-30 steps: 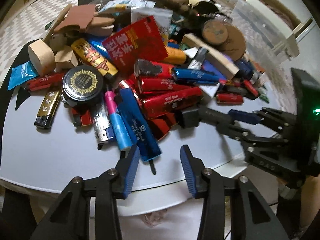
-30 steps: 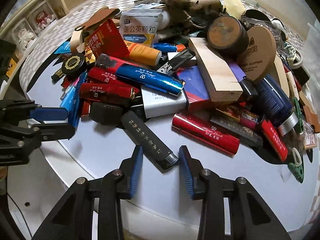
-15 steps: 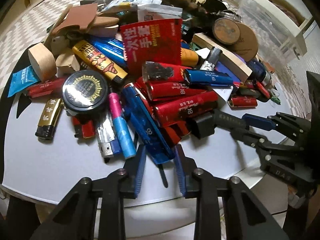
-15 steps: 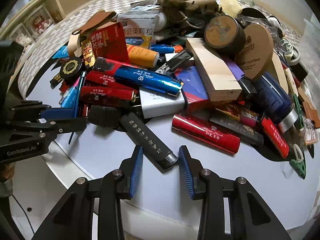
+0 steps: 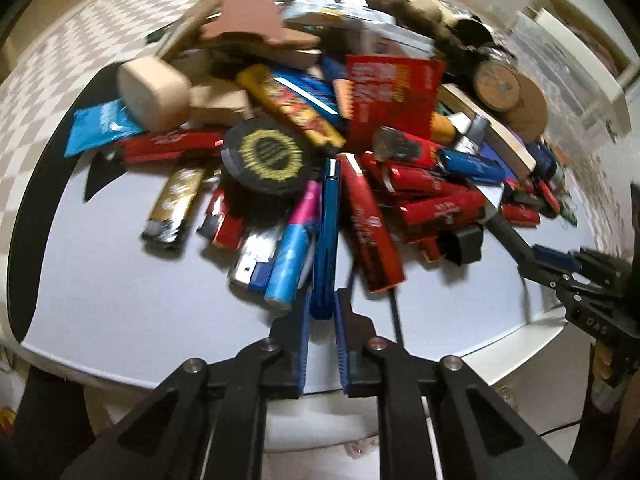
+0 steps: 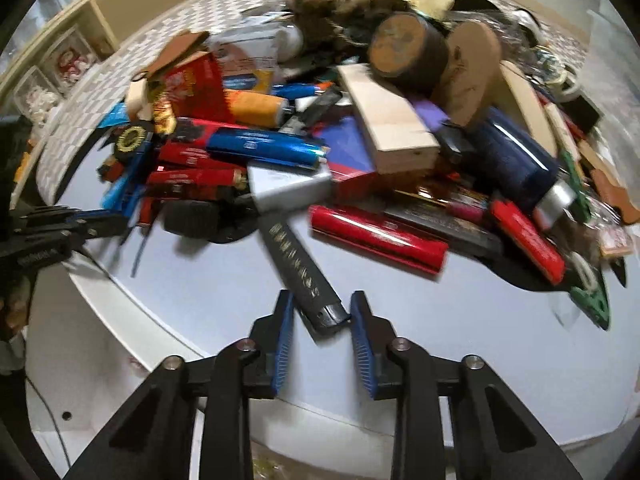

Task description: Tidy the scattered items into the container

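My L tongs (image 5: 322,314) are shut on the blue pack (image 5: 329,236), axis toward 12; R tongs (image 6: 322,312) closing round the black lighter (image 6: 302,270), axis 11.

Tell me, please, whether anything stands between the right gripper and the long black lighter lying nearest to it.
Nothing visible does. The near end of the black lighter lies between the closing jaws of the right gripper, on the table; the red tube lies apart, to its right.

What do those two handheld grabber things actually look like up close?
Each tool is a black frame of hinged bars joined by silver rivets, ending in two blue ribbed pads: the left tool and the right tool. Seen from the side, the right one bears small white lettering.
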The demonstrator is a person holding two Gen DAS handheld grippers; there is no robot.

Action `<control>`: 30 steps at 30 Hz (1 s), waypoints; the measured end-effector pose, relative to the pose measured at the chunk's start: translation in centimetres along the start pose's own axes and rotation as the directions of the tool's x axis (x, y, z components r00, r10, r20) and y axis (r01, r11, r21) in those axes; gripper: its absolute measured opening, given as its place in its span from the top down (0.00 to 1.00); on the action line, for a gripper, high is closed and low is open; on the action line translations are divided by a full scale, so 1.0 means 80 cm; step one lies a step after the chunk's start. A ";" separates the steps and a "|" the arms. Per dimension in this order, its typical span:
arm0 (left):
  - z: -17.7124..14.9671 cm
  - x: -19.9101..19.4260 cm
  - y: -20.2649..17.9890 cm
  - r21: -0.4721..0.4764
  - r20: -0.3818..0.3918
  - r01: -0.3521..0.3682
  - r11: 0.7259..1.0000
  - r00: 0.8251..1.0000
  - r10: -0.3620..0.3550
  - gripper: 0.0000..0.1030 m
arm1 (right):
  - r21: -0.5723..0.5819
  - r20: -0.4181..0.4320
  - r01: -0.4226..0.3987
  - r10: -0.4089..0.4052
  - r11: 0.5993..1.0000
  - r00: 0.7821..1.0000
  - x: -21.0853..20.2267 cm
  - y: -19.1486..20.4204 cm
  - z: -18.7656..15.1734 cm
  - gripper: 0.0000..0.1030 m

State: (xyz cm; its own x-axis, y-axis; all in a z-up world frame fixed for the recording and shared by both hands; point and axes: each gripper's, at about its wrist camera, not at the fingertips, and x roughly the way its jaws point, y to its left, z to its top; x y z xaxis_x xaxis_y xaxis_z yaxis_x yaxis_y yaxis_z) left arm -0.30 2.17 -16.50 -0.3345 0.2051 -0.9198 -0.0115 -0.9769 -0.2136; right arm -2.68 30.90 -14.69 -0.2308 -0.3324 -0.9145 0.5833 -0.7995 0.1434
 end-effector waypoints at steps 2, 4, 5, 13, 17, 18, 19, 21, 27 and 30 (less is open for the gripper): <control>0.000 -0.002 0.005 -0.011 -0.001 0.002 1.000 1.000 -0.003 0.86 | 0.029 -0.005 -0.021 0.021 0.999 1.000 -0.004 -0.020 0.000 0.74; -0.001 -0.002 0.006 -0.011 -0.002 0.001 1.000 1.000 -0.001 0.86 | 0.030 -0.007 -0.027 0.028 0.999 1.000 -0.007 -0.032 0.000 0.74; -0.001 -0.001 0.005 -0.008 -0.002 -0.002 1.000 1.000 0.002 0.86 | 0.020 -0.009 -0.023 0.023 1.000 1.000 -0.007 -0.036 0.000 0.74; 0.011 0.007 -0.007 0.027 0.014 -0.002 1.000 1.000 0.002 0.86 | -0.006 -0.008 -0.050 0.050 0.999 0.999 -0.008 -0.076 0.011 0.73; 0.014 0.007 -0.013 0.039 0.017 -0.010 0.999 1.000 0.009 0.86 | -0.029 -0.003 -0.034 0.034 0.999 0.999 -0.012 -0.093 0.012 0.73; 0.013 0.008 -0.015 0.046 0.018 -0.015 0.999 1.000 0.014 0.86 | -0.034 -0.004 -0.029 0.029 0.999 1.000 -0.013 -0.097 0.012 0.73; 0.013 0.009 -0.016 0.052 0.019 -0.021 0.998 1.000 0.020 0.86 | -0.037 -0.004 -0.024 0.024 0.999 1.000 -0.015 -0.101 0.012 0.73; 0.011 0.008 -0.017 0.061 0.024 -0.030 0.998 0.999 0.028 0.86 | -0.039 -0.003 -0.016 0.015 0.999 1.000 -0.020 -0.113 0.010 0.73; 0.006 0.006 -0.018 0.078 0.017 -0.037 0.996 0.999 0.036 0.86 | -0.024 0.017 0.018 -0.018 1.000 1.000 -0.042 -0.137 -0.004 0.75; 0.003 0.003 -0.015 0.074 0.014 -0.034 0.997 0.999 0.033 0.88 | -0.003 0.021 0.005 -0.005 1.000 1.000 -0.052 -0.156 -0.008 0.76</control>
State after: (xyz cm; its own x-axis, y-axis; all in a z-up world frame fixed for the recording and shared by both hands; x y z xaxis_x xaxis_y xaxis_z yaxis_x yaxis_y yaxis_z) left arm -0.64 3.38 -16.39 -0.3481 0.1722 -0.9215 -0.0696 -0.9850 -0.1577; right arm -8.51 42.61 -12.88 -0.2501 -0.3385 -0.9071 0.5847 -0.7996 0.1371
